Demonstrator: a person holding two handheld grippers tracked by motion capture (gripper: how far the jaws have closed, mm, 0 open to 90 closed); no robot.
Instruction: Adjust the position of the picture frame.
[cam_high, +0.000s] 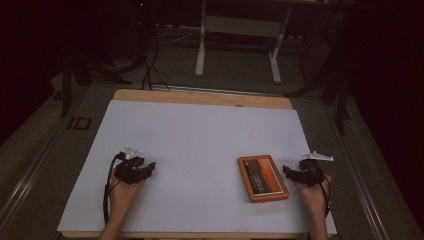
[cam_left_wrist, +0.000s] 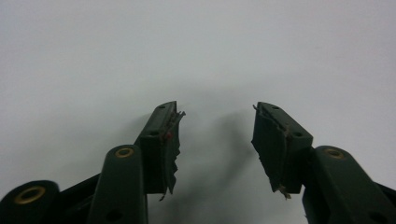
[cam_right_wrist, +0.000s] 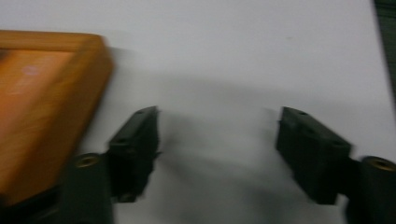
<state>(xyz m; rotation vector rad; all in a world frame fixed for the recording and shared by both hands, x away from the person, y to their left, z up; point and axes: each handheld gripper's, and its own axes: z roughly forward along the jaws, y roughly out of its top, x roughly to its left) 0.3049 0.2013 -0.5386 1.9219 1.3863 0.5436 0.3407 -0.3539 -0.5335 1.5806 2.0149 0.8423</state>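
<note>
Writing on the orange-framed tablet is unreadable; it lies just left of the empty, wide-open right gripper; the left gripper is also released.

Bare white board lies open between both hands; the wooden tray just beside the right gripper blocks its inward path.

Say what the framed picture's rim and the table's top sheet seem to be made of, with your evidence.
Framed picture: rim looks like varnished wood, orange-brown with a soft sheen. Table's top sheet: probably matte foam board or plastic, pale and smooth, laid over a wooden tabletop.
</note>
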